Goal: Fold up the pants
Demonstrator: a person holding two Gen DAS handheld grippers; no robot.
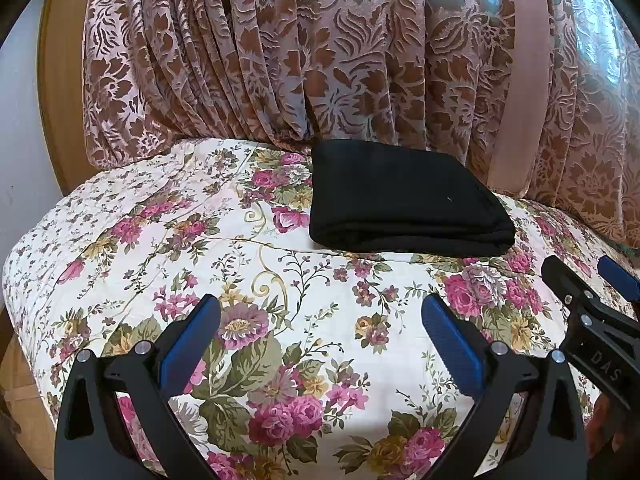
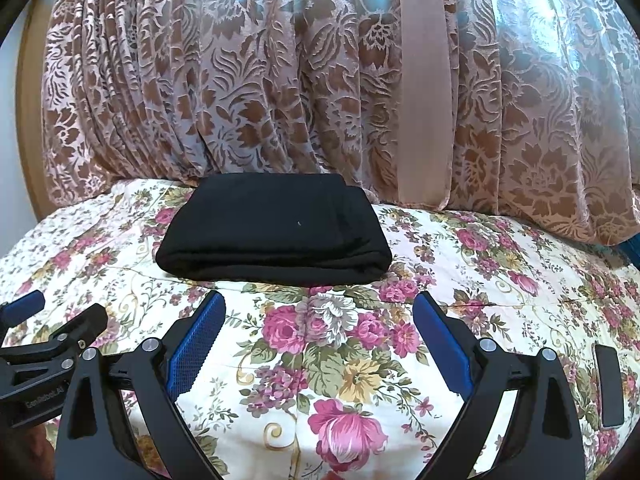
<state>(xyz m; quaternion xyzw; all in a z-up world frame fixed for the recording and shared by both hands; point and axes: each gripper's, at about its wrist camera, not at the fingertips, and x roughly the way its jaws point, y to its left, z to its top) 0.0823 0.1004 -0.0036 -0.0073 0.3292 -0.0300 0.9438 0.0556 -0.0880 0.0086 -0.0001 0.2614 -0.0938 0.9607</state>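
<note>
The black pants lie folded into a flat rectangular stack on the floral bedspread, close to the curtain; they also show in the right wrist view. My left gripper is open and empty, above the bedspread, well in front of the pants. My right gripper is open and empty, just in front of the stack's near edge. The right gripper shows at the right edge of the left wrist view. The left gripper shows at the left edge of the right wrist view.
A brown and pink patterned curtain hangs right behind the bed. A dark flat phone-like object lies on the bedspread at the right. A wooden frame and white wall are at the left. The bed drops off at the left.
</note>
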